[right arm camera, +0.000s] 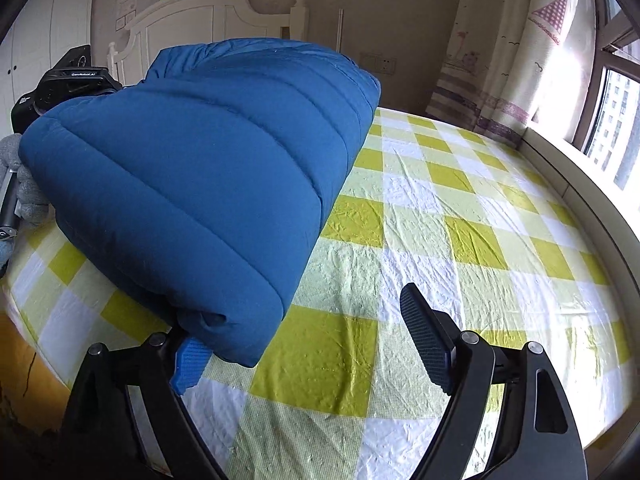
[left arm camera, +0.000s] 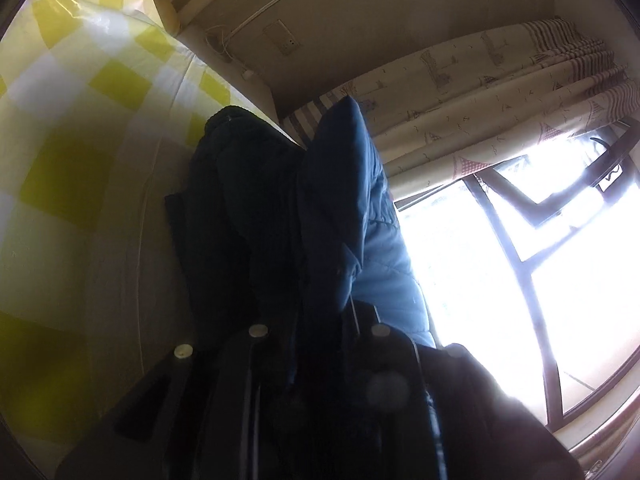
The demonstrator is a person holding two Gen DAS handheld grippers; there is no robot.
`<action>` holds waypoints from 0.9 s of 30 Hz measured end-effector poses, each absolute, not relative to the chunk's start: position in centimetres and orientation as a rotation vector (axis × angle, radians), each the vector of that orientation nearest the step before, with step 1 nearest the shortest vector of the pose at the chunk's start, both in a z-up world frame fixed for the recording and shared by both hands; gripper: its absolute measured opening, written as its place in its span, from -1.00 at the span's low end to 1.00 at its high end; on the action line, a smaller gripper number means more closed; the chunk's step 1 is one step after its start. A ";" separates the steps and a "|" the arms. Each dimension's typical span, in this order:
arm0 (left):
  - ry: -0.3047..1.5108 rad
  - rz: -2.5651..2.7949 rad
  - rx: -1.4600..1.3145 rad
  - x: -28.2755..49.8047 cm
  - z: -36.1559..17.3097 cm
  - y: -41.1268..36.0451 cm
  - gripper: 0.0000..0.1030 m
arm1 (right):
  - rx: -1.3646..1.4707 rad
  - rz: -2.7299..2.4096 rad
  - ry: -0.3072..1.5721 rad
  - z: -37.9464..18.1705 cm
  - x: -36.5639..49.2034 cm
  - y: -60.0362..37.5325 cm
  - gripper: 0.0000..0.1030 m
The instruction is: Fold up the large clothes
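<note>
A blue puffer jacket lies folded in a thick bundle on the yellow-and-white checked bed sheet. My right gripper is open at the bundle's near corner; its left finger sits under the jacket's edge and its right finger stands free over the sheet. In the left wrist view the jacket rises dark and blue between the fingers of my left gripper, which is shut on it. The left gripper's body shows at the bundle's far left end.
A white headboard stands at the bed's far end. A patterned curtain and a bright window run along the right side, with a low ledge beside the bed. A grey soft thing lies at the left edge.
</note>
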State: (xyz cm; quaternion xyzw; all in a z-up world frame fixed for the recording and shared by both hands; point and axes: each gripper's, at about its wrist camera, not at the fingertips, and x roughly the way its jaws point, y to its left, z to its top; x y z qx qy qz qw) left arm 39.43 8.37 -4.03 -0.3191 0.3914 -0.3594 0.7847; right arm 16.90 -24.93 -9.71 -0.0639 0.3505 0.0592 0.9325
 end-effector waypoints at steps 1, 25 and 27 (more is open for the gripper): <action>0.836 -0.760 -0.644 39.3 -3.6 7.8 -0.68 | -0.154 0.133 0.706 -9.2 16.4 -24.8 0.49; 0.707 -0.588 -0.456 37.0 4.7 10.7 0.11 | -0.469 0.374 0.498 -6.9 19.9 -7.5 0.65; 0.660 -0.641 -0.427 37.0 7.3 8.8 0.18 | -0.472 0.382 0.501 -6.9 20.1 -7.5 0.67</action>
